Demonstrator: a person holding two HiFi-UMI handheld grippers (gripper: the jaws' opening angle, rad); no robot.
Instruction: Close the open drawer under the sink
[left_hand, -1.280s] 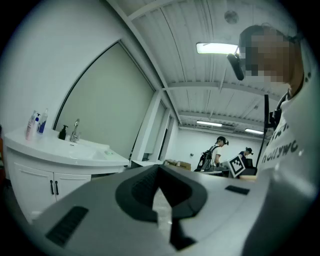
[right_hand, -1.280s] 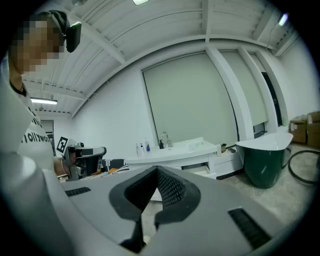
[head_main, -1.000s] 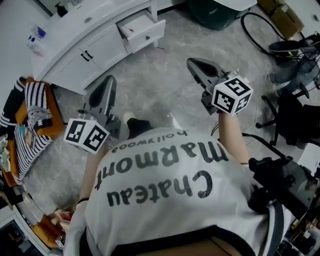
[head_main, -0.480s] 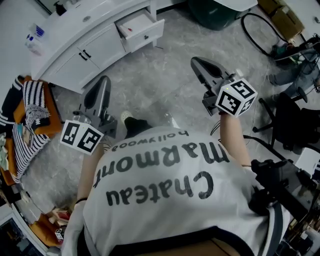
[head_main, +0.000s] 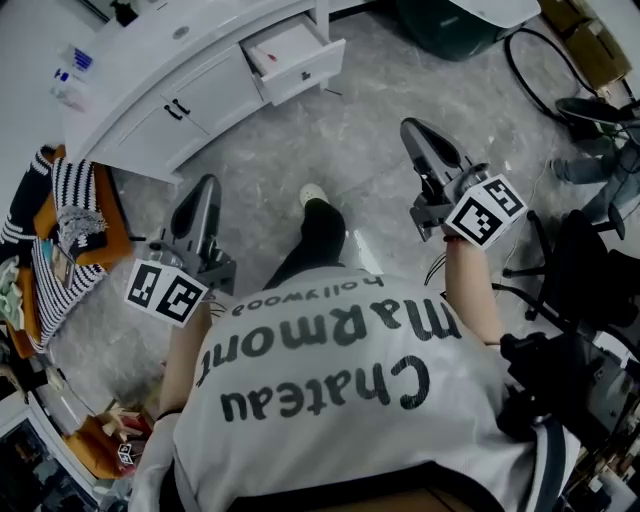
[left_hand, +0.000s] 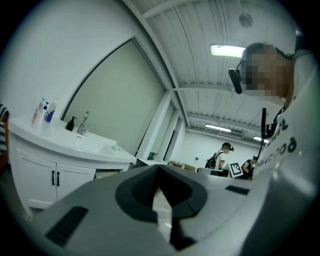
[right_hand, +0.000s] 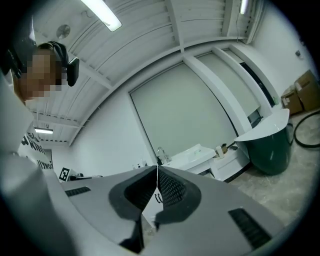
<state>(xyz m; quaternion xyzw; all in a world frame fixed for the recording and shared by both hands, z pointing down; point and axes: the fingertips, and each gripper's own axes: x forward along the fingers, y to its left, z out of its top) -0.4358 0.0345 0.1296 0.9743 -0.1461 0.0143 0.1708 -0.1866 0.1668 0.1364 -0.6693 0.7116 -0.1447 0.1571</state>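
Note:
The white vanity (head_main: 150, 100) stands at the far left of the head view, and its right-hand drawer (head_main: 298, 58) is pulled out. Both grippers are held level above the grey floor, well short of the vanity. My left gripper (head_main: 205, 186) is shut with nothing in it. My right gripper (head_main: 416, 130) is also shut and empty, right of the drawer. The left gripper view shows the left gripper (left_hand: 159, 168), the sink top (left_hand: 75, 145) and the faucet (left_hand: 83, 122). Past the right gripper (right_hand: 156, 169), the right gripper view shows the drawer (right_hand: 231, 160) far off.
Striped clothing on an orange seat (head_main: 62, 240) lies at the left. A dark green tub (head_main: 440, 22) stands beyond the drawer. Cables and chair bases (head_main: 590, 110) crowd the right side. Bottles (left_hand: 42, 111) stand on the vanity top. People (left_hand: 220, 156) stand in the background.
The person's leg has stepped forward between the grippers toward the vanity. The right gripper has shifted right and rolled a little. Both stay shut.

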